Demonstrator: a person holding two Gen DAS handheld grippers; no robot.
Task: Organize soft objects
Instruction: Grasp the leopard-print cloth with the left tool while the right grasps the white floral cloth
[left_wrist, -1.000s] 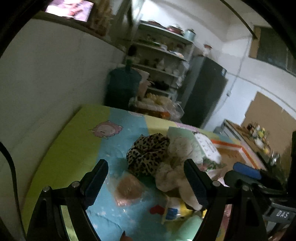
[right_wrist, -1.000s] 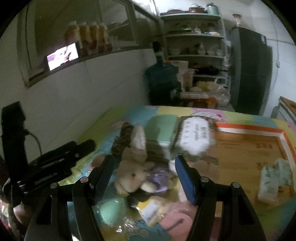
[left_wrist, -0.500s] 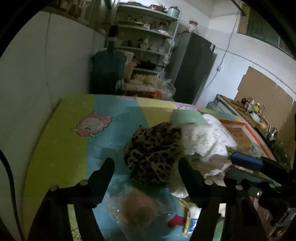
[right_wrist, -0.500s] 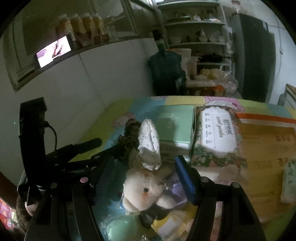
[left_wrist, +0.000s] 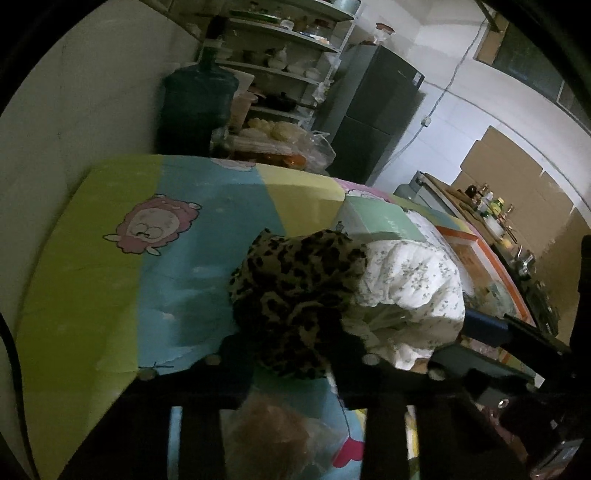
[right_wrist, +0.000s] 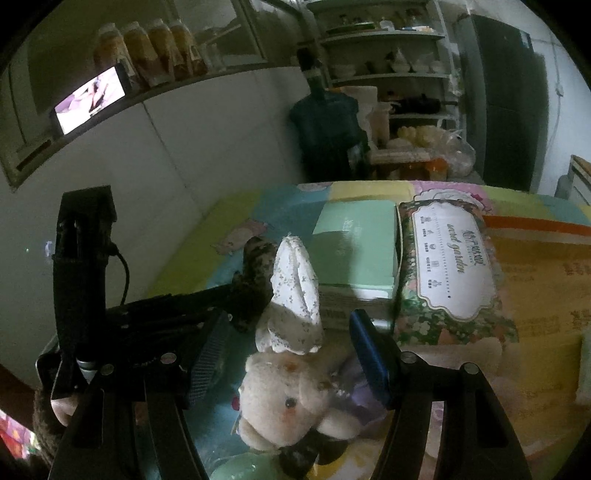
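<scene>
Left gripper (left_wrist: 291, 354) jaws just closing, now pinching leopard-print cloth (left_wrist: 295, 291) atop pile on desk (left_wrist: 85, 266). Right gripper (right_wrist: 291, 354) wide, nothing gripped; plush bunny (right_wrist: 291, 391) between jaws, ears pointing away.

Left gripper (left_wrist: 291, 350) fingertips buried in leopard cloth (left_wrist: 295, 295); pad contact not visible. Bagged brownish item (left_wrist: 273, 435) blurred, half hidden behind gripper frame, identity unclear. Rabbit (right_wrist: 291, 398) body cut off by lower edge, partly hidden behind right gripper (right_wrist: 288, 354). Green round thing (right_wrist: 247, 469) cropped at bottom. Shelf (right_wrist: 384, 55) contents too small to tell. Phone (right_wrist: 90, 98) screen blurred.
</scene>
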